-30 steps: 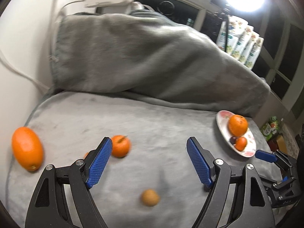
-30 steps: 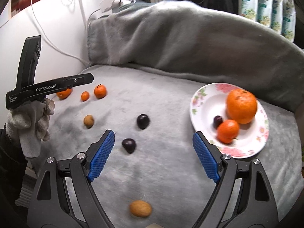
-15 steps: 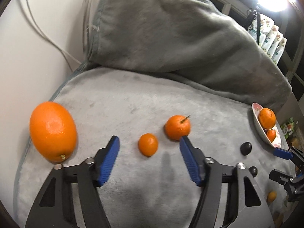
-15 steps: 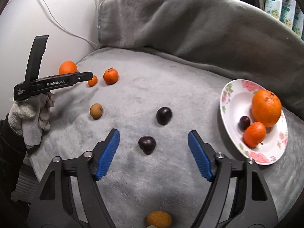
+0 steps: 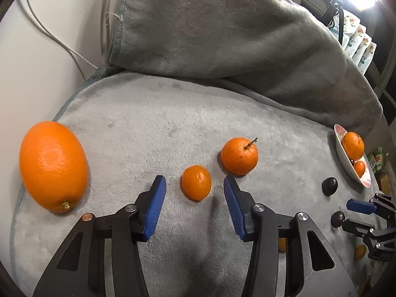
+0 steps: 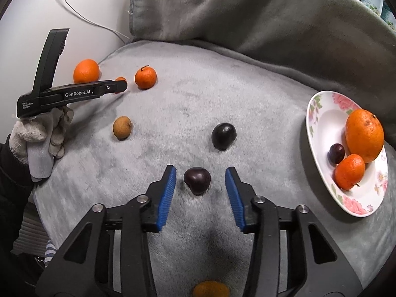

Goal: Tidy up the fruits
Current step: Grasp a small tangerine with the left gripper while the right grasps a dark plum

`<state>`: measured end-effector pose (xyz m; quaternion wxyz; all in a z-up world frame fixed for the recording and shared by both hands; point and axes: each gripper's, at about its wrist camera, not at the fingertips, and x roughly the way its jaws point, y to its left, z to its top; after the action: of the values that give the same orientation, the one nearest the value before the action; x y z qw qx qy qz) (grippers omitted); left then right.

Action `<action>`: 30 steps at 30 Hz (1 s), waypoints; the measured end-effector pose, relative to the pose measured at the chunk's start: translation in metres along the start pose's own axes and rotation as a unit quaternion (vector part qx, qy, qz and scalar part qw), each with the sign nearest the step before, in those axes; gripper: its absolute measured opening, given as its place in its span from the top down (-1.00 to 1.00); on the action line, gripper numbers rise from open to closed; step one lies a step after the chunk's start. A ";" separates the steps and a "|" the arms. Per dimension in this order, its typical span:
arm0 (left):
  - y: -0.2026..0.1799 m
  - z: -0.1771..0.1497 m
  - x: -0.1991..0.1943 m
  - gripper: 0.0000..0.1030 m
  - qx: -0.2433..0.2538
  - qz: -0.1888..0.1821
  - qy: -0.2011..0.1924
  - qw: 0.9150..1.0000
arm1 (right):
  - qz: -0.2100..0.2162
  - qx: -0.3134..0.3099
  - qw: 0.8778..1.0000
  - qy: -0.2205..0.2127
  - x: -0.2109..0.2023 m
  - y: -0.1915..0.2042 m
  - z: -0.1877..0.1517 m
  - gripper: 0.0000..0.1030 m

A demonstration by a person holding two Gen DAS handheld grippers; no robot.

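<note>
Orange fruit lies far left on the grey blanket (image 5: 153, 113): the left gripper (image 5: 194, 193) has been closing, blue pads still clear of the small mandarin (image 5: 196, 182). Rightward, only the right wrist view shows the right gripper (image 6: 200, 185) closing around, not touching, a dark plum (image 6: 197, 179); floral plate (image 6: 319, 113) far right

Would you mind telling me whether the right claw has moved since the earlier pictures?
Yes: the right claw has come down and forward toward the dark plum, its jaws closing around it without touching; the floral plate stayed put.
</note>
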<state>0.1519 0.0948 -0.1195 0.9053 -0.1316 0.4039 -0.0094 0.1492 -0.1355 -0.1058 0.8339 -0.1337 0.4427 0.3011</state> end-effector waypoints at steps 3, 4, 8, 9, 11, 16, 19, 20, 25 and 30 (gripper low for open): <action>0.001 0.000 0.001 0.17 -0.003 -0.001 0.003 1.000 | -0.002 -0.001 1.000 0.009 0.004 0.001 -0.001 0.23; 0.002 0.000 0.001 0.17 -0.004 -0.001 0.004 1.000 | -0.002 -0.001 1.000 0.012 0.005 0.001 -0.001 0.26; 0.002 0.001 0.002 0.23 -0.003 -0.001 0.006 1.000 | 0.001 -0.002 1.000 0.023 0.012 0.001 -0.003 0.36; 0.003 0.001 0.002 0.27 -0.004 -0.001 0.006 1.000 | 0.001 -0.002 1.000 0.026 0.013 0.002 -0.004 0.39; 0.004 0.001 0.001 0.33 -0.005 0.000 0.007 1.000 | 0.001 -0.002 1.000 0.029 0.015 0.002 -0.005 0.42; 0.004 0.002 0.003 0.54 -0.008 -0.002 0.007 1.000 | 0.002 0.003 1.000 0.028 0.017 0.002 -0.005 0.51; 0.005 0.003 0.003 0.58 -0.013 -0.005 0.005 1.000 | 0.004 0.008 1.000 0.026 0.019 0.000 -0.006 0.52; 0.006 0.003 0.003 0.58 -0.016 -0.007 0.004 1.000 | 0.004 0.010 1.000 0.025 0.019 0.000 -0.006 0.52; 0.009 0.003 -0.003 0.59 -0.025 -0.015 -0.001 1.000 | 0.009 0.017 1.000 0.012 0.013 -0.002 -0.008 0.53; 0.007 0.003 -0.015 0.59 -0.026 -0.022 -0.011 0.999 | 0.012 0.030 0.999 -0.009 0.000 -0.007 -0.009 0.53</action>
<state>0.1436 0.1041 -0.1085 0.9057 -0.1637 0.3908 -0.0172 0.1471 -0.1453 -0.1110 0.8376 -0.1006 0.4459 0.2992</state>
